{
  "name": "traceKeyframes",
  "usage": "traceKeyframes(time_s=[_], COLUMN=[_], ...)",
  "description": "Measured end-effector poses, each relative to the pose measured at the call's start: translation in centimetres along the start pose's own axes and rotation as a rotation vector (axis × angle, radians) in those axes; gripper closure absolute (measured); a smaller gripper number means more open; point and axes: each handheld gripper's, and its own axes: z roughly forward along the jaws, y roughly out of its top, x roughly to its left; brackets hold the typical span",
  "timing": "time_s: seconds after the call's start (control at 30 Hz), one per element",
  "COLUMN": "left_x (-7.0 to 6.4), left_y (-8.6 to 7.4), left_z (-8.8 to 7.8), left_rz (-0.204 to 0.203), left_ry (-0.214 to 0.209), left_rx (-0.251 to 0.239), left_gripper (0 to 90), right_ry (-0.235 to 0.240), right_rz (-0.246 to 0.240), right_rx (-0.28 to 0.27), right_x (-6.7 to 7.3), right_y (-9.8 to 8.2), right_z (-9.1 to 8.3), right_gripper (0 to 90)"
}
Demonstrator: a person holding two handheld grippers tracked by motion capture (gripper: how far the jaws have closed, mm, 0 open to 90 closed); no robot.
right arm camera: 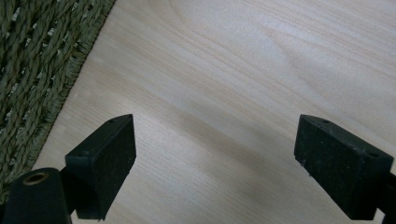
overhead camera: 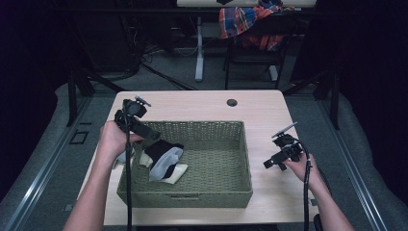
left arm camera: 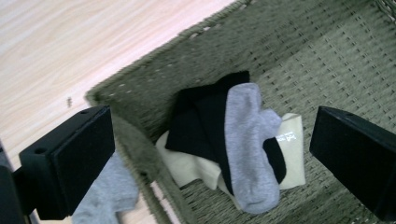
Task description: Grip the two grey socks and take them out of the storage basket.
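Left gripper (overhead camera: 144, 129) hangs over the near-left corner of the woven basket (overhead camera: 207, 196), jaws spread wide, nothing between them. Right gripper (overhead camera: 275, 162) sits idle over bare table (overhead camera: 269, 110) to the right of the basket, jaws also apart and empty.

The work looks like sorting socks into the basket. Inside, against the left wall: a grey sock (left arm camera: 247, 144) on top of a black sock (left arm camera: 201, 126), both over a cream sock (left arm camera: 292, 154). Another grey sock (left arm camera: 105, 196) lies outside on the table, tight against the basket's left wall, partly under the left hand (overhead camera: 113, 139).

Likely next step: pick the outside sock and drop it in. To do that well:
- Pull the left gripper back over the rim and come down outside the wall, not across it. In the left gripper view one jaw is outside the basket and one inside, so closing now would pinch wicker.
- Grab the sock on a bunched part, not a flat edge; flat fabric on wood slips out of the pads.
- Lift clear of the rim before moving inward; a trailing toe could snag the weave.
- Release over the pile.

Right gripper can steady the basket's right wall if it slides.
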Motion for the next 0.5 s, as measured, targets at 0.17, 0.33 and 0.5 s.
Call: traceKeyframes(time_s=[0.17, 0.33, 0.5], left_x=[-0.9, -1.4, -2.0], left_y=[0.0, -0.2, -0.5], left_z=[1.2, 2.2, 3.6], left_rz=[0.019, 0.024, 0.035], left_ry=[-0.018, -0.036, -0.056], left_rx=[0.017, 0.031, 0.055], left_gripper=[0.0, 0.0, 0.0], right_ry=[0.002, 0.003, 0.005], right_rz=[0.002, -0.002, 0.008], right_rx=[0.0, 0.005, -0.009], right_x=[0.0, 0.0, 0.0], right_y=[0.0, 0.0, -0.1], right_z=[0.1, 0.1, 0.2], right_gripper=[12.3, 12.3, 12.3])
